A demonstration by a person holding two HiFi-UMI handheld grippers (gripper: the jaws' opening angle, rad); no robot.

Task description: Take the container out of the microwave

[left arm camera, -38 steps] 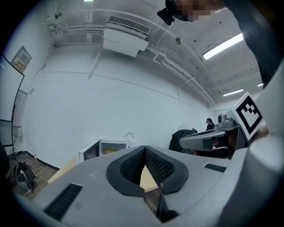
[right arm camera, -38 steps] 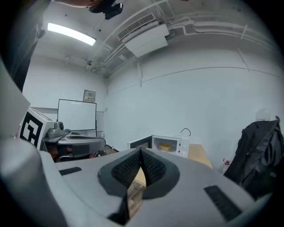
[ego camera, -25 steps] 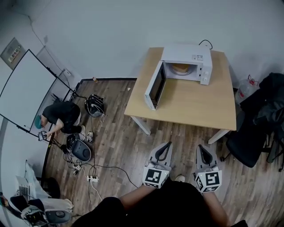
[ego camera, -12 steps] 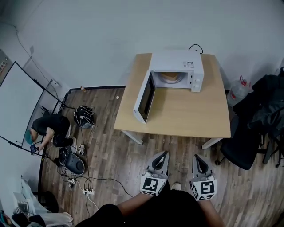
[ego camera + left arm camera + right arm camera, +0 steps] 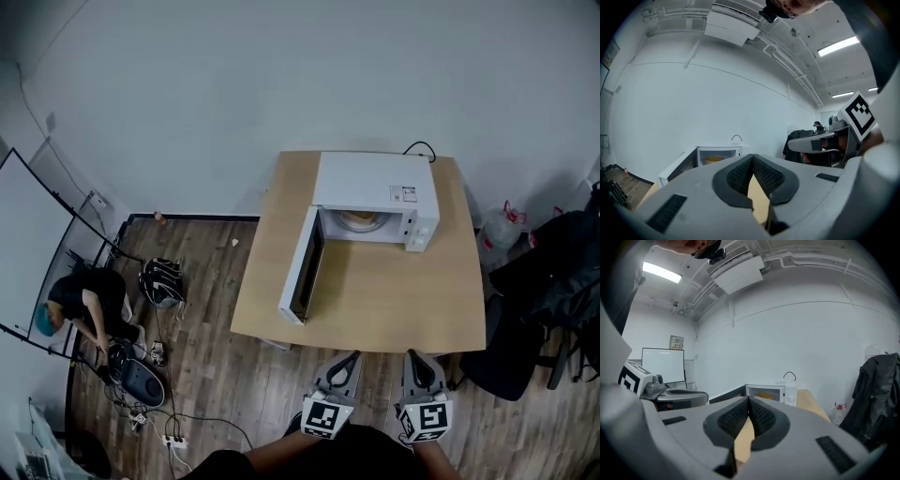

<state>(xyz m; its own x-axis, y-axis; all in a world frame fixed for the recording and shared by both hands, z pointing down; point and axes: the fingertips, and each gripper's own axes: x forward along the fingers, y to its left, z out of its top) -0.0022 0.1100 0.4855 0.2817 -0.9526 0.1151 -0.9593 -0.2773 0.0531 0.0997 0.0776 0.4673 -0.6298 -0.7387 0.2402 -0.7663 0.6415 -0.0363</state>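
Note:
A white microwave stands at the back of a wooden table, its door swung wide to the left. A yellowish container sits inside the cavity; it also shows in the left gripper view and the right gripper view. My left gripper and right gripper hover side by side just short of the table's near edge, both pointing at the microwave. Each is shut with nothing between its jaws.
A person crouches on the wood floor at the left by a whiteboard, amid cables and bags. A chair with dark clothing and a water bottle stand right of the table.
Both grippers have come forward toward the table, from well back on the floor to its near edge. The microwave now sits closer in the head view. The jaws stayed shut.

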